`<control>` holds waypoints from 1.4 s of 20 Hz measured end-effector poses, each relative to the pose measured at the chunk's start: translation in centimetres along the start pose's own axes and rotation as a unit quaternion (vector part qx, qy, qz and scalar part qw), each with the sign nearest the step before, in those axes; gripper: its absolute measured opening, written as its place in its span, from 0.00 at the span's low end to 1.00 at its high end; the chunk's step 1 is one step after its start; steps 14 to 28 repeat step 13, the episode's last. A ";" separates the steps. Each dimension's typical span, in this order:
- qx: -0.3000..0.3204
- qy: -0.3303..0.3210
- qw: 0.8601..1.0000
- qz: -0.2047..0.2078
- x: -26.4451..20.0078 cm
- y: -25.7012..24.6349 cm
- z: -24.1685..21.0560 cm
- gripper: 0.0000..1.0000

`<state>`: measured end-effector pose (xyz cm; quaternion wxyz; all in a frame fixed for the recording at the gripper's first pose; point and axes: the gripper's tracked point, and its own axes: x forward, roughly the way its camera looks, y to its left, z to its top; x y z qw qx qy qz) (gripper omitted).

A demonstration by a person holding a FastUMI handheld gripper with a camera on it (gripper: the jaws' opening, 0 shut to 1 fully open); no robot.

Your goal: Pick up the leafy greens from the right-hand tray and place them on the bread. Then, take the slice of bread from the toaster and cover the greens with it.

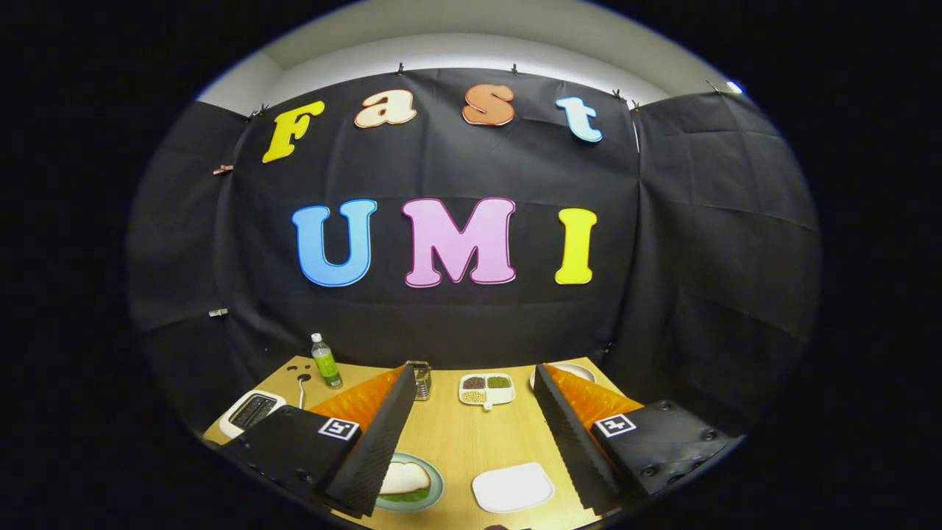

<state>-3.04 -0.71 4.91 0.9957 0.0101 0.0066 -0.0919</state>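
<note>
One bread slice [404,478] on greens, round plate [436,492], beside left finger; tongs [471,442] wide open, empty, above wooden table [471,434].

You are working in a staged demo booth, not a real kitchen: black cloth walls [456,324] are clipped up around a wooden worktop [471,442] carrying a toaster [252,412], a bottle [325,361] and dishes.

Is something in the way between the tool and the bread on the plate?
Nothing I can see. The tool is open, and the bread lies on its plate between the fingers, close against one of them, which hides the plate's edge.
</note>
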 end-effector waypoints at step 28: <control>0.006 0.003 1.000 0.011 -1.1 0.7 0.9 1.00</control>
